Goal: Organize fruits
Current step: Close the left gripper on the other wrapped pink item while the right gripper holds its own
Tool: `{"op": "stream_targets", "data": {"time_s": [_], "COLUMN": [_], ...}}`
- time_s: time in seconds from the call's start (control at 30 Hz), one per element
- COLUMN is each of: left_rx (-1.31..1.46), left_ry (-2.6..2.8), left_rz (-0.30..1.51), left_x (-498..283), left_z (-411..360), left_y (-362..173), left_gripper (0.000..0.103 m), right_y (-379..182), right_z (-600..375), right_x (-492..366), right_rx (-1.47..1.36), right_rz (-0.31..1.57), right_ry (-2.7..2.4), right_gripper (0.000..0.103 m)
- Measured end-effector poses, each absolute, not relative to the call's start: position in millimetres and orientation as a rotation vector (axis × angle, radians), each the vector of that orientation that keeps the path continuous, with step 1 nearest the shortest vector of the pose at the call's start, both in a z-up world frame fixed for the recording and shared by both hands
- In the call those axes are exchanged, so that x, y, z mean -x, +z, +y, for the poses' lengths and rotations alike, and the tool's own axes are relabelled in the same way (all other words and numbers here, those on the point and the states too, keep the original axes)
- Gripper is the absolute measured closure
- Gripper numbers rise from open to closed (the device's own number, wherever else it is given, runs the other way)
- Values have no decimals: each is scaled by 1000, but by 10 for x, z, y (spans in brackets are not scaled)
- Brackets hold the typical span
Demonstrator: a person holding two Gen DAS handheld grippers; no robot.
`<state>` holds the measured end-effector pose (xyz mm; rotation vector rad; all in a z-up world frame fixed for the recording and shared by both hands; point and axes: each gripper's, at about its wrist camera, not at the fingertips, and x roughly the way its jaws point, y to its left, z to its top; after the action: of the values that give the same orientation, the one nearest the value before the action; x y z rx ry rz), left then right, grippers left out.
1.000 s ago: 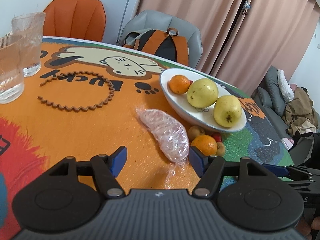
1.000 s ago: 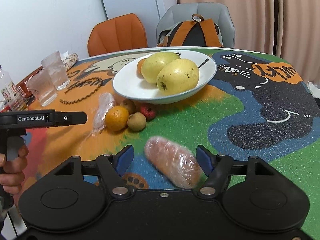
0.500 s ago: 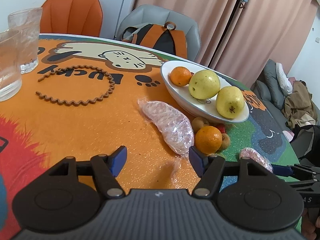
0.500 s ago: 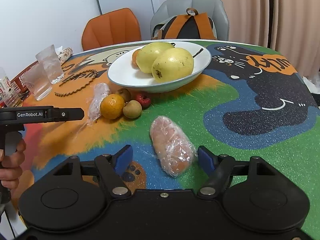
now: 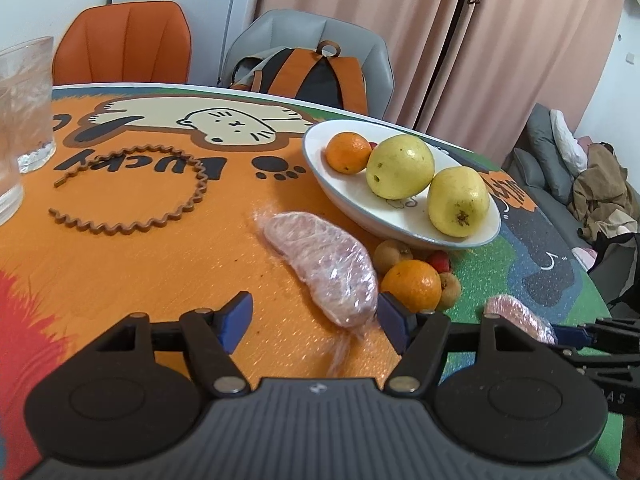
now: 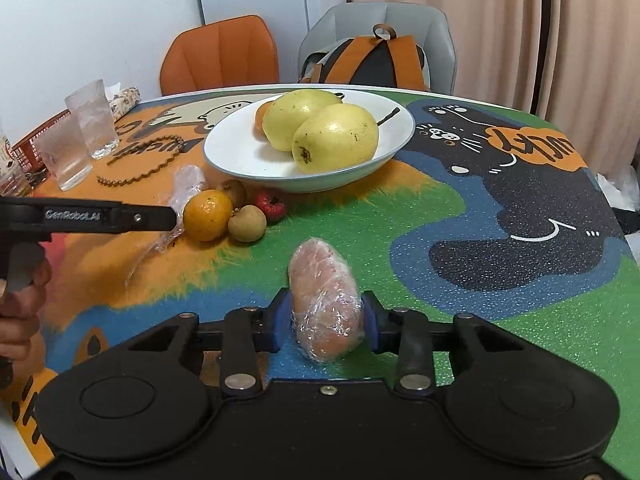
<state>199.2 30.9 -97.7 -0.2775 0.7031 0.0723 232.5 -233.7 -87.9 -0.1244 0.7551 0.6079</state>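
My right gripper (image 6: 325, 322) is closing on a plastic-wrapped pink fruit segment (image 6: 326, 300) that lies on the green part of the mat; both blue pads touch its sides. My left gripper (image 5: 316, 316) stands open low over the orange part, with a second wrapped segment (image 5: 328, 268) just ahead, its near end by the right finger. A white plate (image 5: 320, 168) holds two yellow fruits (image 5: 400, 166) and a small orange (image 5: 347, 152). In front of the plate lie a loose orange (image 6: 207, 215), brown longans (image 6: 247, 223) and a small red fruit (image 6: 272, 204).
Two drinking glasses (image 6: 93, 120) stand at the table's left edge, beside a red basket (image 6: 36, 136). A wavy wooden ring (image 5: 132, 188) lies on the mat. Behind the table are an orange chair (image 5: 124, 40) and a grey chair with a backpack (image 5: 316, 76).
The right gripper's jaws have come together onto the wrapped segment, which lay loose between wide fingers before. The left gripper's view has shifted slightly; its jaws kept the same width.
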Motion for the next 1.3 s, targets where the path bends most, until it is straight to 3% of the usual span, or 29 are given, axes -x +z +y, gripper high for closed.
{"op": "stream_targets", "data": {"time_s": [0.67,0.83,1.1,1.2,1.3], "left_rx": [285,259,154,144,175], "left_ry": [117,117,134,122,111], "left_rz": [683,695,694,690,686], "left_x": [-2347,-2336,-2318,-2304,-2256], "left_z": [221,241,88,113,183], "left_y": [-963,-987,-1019,-1020,-1008], "left_gripper": [37,44,44,59,64], "right_y": [-723,-720,-735,-693,-652], "right_z": [-2521,-2511,-2458,-2464,-2478], "right_x": [-2483,-2487,-2450,-2428,-2418], "right_rx": [67,63,59,61,56], "right_rz": [710,706,714,702,692], "right_ry": [576,577,588,587,584], "right_gripper": [70,70,69,69,69]}}
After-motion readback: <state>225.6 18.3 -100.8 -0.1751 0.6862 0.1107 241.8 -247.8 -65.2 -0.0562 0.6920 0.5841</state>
